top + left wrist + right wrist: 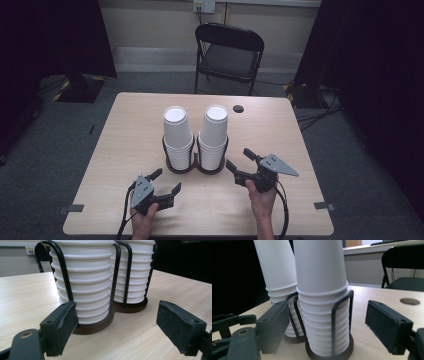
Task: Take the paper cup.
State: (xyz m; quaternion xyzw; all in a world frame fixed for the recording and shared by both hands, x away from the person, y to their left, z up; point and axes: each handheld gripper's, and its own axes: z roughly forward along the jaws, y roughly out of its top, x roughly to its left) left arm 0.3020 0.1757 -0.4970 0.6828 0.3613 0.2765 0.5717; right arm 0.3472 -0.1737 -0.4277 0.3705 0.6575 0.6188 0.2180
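Two stacks of paper cups [178,131] [214,129] stand side by side in a double wire holder [195,162] at mid tabletop [125,130]. Left tool [167,184] lies near-left of it, right tool [239,160] near-right. A folding chair [229,52] stands beyond the far edge.

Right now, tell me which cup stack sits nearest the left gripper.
The left stack, upside-down white cups in the left ring of the black holder. The left gripper faces it open; the other stack stands nearer the right gripper.

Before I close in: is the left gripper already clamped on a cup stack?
No. In the high view the left gripper sits open on the table, short of the left cup stack, touching nothing.
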